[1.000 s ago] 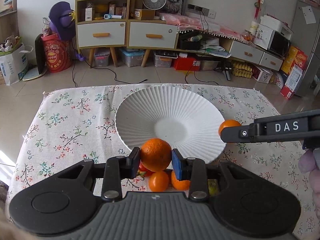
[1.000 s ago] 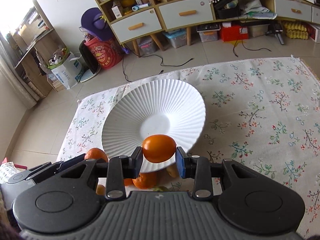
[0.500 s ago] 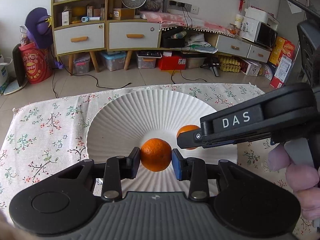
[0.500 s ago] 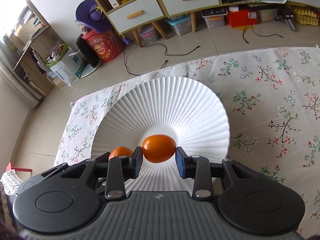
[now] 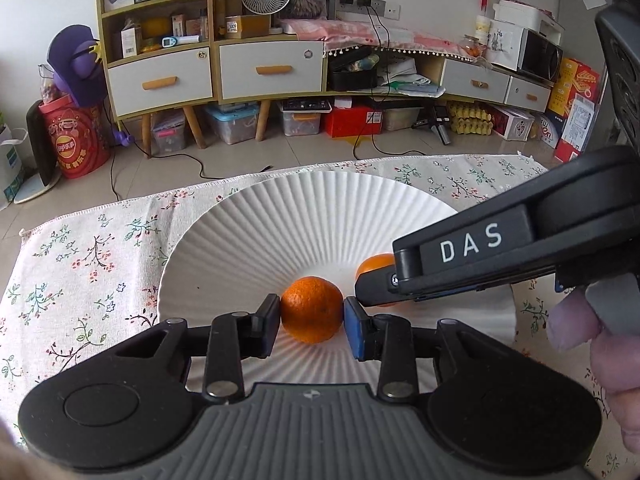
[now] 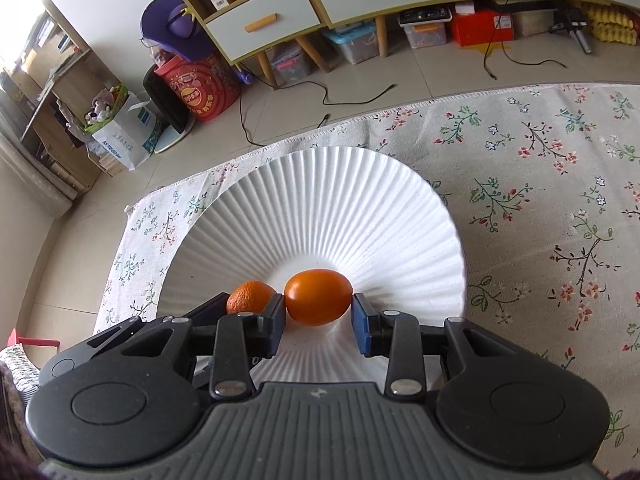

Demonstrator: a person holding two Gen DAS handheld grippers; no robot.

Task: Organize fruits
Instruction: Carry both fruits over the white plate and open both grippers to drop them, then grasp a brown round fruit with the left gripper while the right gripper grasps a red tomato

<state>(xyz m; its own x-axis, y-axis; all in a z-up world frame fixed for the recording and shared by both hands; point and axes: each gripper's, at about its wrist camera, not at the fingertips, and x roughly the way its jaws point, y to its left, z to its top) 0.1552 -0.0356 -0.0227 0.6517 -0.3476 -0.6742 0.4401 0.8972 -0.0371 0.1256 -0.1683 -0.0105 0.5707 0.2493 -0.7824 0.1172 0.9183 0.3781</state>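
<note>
A white ribbed plate (image 5: pixel 312 216) lies on the flowered tablecloth; it also shows in the right wrist view (image 6: pixel 340 200). My left gripper (image 5: pixel 312 314) is shut on a rough orange (image 5: pixel 312 308), held low over the plate's middle. My right gripper (image 6: pixel 319 305) is shut on a smooth orange fruit (image 6: pixel 319 297), also low over the plate's middle, though a thin gap may show at its right pad. In the left wrist view the right gripper's body comes in from the right and hides most of the smooth fruit (image 5: pixel 374 266). The rough orange shows beside my right gripper (image 6: pixel 250 296).
The tablecloth (image 6: pixel 540 184) spreads to the right of the plate. The table's far edge (image 5: pixel 120 204) drops to a tiled floor. Shelves and drawers (image 5: pixel 256 68) stand far behind. A hand (image 5: pixel 600 344) holds the right gripper.
Both grippers moved forward from the plate's near rim to over its middle and came lower, each still holding its fruit. The loose fruits near the rim dropped out of view.
</note>
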